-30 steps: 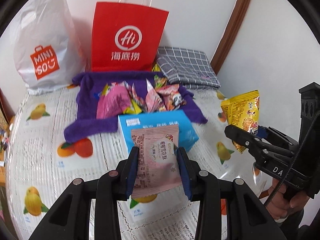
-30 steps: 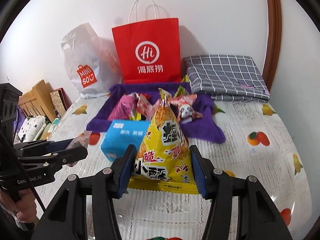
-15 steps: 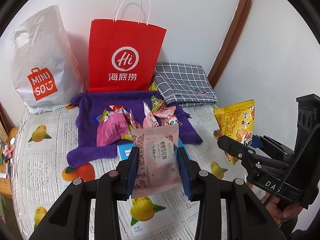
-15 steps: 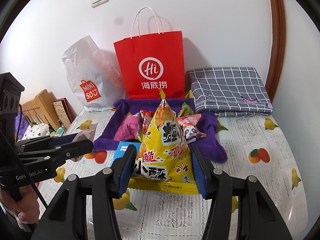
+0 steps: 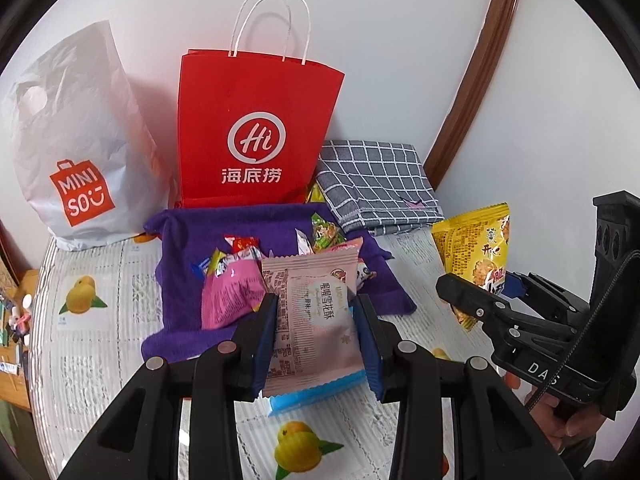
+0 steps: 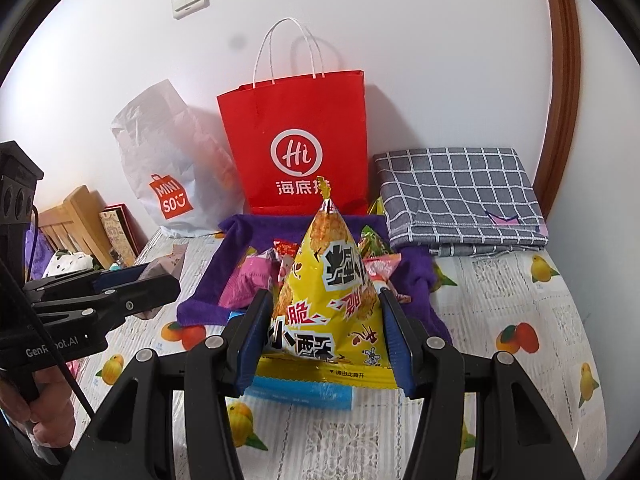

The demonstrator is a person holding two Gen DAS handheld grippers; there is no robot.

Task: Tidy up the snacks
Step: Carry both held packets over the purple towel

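My left gripper [image 5: 316,340] is shut on a pale pink snack packet [image 5: 316,312] and holds it above the table. My right gripper [image 6: 326,340] is shut on a yellow pyramid-shaped snack bag [image 6: 332,292], also seen in the left wrist view [image 5: 476,256]. Behind them a purple towel [image 5: 188,248] carries a pile of loose snack packets, among them a magenta one [image 5: 228,296]. A blue box [image 5: 304,396] lies on the table under the grippers, mostly hidden. The left gripper shows at the left of the right wrist view [image 6: 160,280].
A red paper bag [image 5: 252,140] and a white MINISO plastic bag [image 5: 76,152] stand against the wall behind the towel. A folded grey checked cloth [image 5: 376,184] lies at the back right. The table [image 5: 100,360] has a fruit-print cover. Wooden furniture [image 6: 76,224] stands left.
Both grippers have risen and drawn back with their snacks; the bags and towel now sit lower and nearer in view, and the blue box has slipped under the grippers.
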